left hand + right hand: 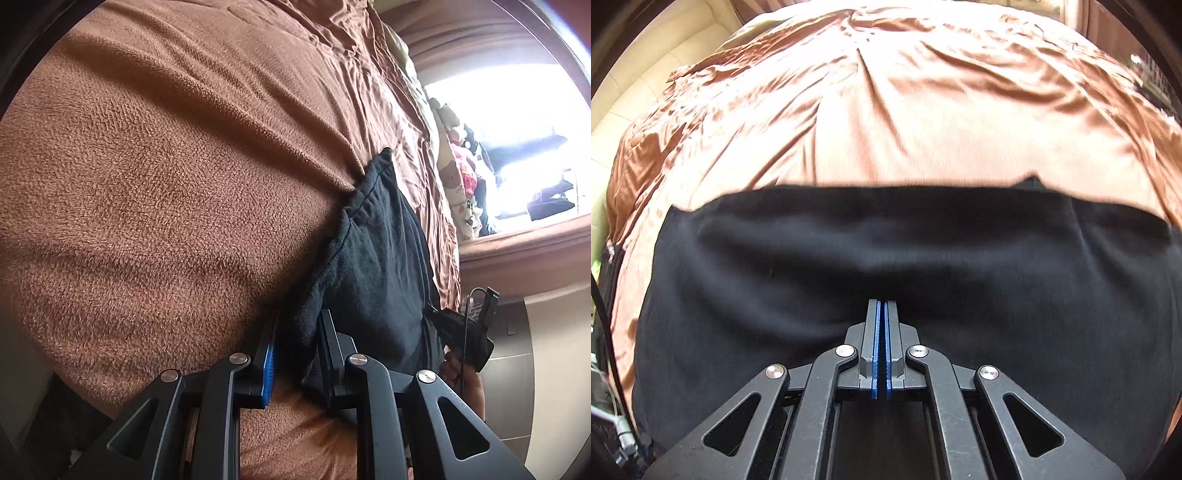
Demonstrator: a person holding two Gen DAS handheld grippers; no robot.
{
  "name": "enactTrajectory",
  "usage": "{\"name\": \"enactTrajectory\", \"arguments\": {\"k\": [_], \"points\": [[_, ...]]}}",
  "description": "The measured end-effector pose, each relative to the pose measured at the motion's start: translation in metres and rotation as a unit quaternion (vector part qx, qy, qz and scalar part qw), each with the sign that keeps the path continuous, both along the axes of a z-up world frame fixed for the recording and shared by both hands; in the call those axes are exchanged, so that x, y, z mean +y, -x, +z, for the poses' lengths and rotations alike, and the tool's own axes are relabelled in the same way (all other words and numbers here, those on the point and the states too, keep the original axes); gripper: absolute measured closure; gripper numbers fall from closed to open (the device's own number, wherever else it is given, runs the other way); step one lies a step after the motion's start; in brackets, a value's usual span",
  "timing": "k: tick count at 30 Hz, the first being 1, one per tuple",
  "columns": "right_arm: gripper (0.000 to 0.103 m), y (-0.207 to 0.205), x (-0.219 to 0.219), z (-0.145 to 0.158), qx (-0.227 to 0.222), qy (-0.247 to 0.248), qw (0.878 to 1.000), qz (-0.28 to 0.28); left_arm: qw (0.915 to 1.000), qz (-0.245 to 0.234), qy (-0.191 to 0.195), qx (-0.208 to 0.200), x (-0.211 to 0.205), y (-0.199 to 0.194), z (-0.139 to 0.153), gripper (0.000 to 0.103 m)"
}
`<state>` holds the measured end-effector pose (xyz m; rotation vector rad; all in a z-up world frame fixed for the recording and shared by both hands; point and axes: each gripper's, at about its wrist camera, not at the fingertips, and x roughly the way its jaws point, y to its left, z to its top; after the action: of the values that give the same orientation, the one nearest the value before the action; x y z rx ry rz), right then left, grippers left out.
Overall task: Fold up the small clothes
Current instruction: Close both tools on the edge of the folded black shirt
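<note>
A black garment (380,258) lies on a brown fleece blanket (166,177) on the bed. In the left wrist view a bunched edge of the garment sits between the fingers of my left gripper (295,332), whose jaws stand partly apart around the cloth. My right gripper (461,325) shows at the garment's far edge, held by a hand. In the right wrist view the black garment (886,251) spreads wide over shiny brown bedding (905,110). My right gripper (882,306) has its blue pads pressed together over the garment; I cannot see cloth between them.
A cream headboard (639,81) stands at the left in the right wrist view. Printed pillows and soft items (461,177) lie at the far end of the bed beside a bright window (517,129). A wooden ledge (524,254) runs below the window.
</note>
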<state>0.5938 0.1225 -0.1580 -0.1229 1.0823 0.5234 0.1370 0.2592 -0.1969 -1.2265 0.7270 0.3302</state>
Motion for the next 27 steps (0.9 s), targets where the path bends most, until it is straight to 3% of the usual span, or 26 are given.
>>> {"name": "enactTrajectory", "arguments": {"k": [7, 15, 20, 27], "points": [[0.103, -0.029, 0.012, -0.006, 0.016, -0.013, 1.0, -0.019, 1.0, 0.002, -0.001, 0.003, 0.001, -0.003, -0.001, 0.083], [0.103, -0.031, 0.022, -0.003, -0.02, 0.006, 0.999, -0.04, 0.9995, 0.023, 0.02, -0.006, 0.003, 0.0, -0.005, 0.081], [0.103, -0.035, 0.011, 0.007, 0.015, -0.03, 0.999, -0.024, 0.9992, 0.028, 0.023, -0.016, 0.004, 0.004, -0.006, 0.084], [0.103, 0.008, -0.021, 0.033, 0.023, -0.067, 0.997, 0.033, 0.9978, 0.008, 0.004, -0.066, 0.0, 0.01, 0.02, 0.09]]}}
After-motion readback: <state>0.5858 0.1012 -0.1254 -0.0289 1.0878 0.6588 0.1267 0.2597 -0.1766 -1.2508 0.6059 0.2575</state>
